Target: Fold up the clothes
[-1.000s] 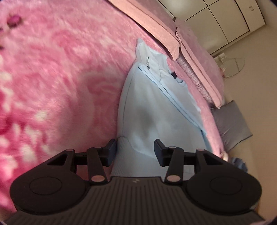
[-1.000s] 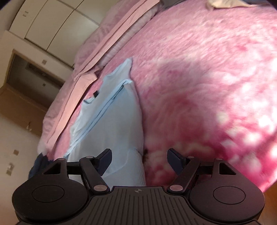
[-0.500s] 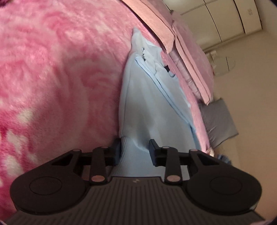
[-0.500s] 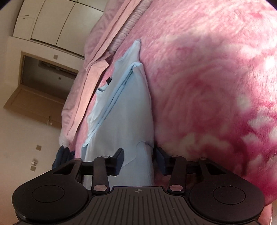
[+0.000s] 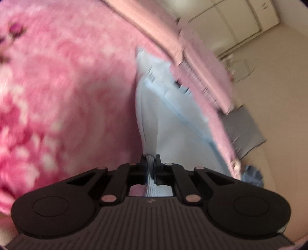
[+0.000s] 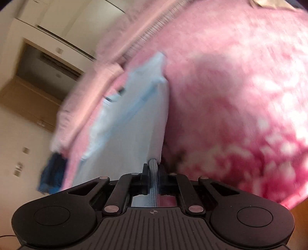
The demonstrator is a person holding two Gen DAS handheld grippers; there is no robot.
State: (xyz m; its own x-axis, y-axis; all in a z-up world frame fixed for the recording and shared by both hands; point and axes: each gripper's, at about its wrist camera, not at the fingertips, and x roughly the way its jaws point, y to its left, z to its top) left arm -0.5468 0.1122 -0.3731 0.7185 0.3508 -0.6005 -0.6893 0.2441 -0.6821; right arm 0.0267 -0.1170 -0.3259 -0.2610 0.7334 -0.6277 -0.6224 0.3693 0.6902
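Both grippers, left (image 5: pixel 150 163) and right (image 6: pixel 153 169), had just closed on what I took, through blur, for the ribbed hem of the pale blue garment (image 5: pixel 169 123); its length ran straight away from them.

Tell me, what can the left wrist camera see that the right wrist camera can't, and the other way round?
Only the left wrist view shows a grey cushion on the floor and a round glass table. Only the right wrist view shows a wooden door frame and a beige cloth at the far bed edge. Both show the light blue garment on the pink blanket, its ribbed hem pinched in closed jaws: left gripper, right gripper.
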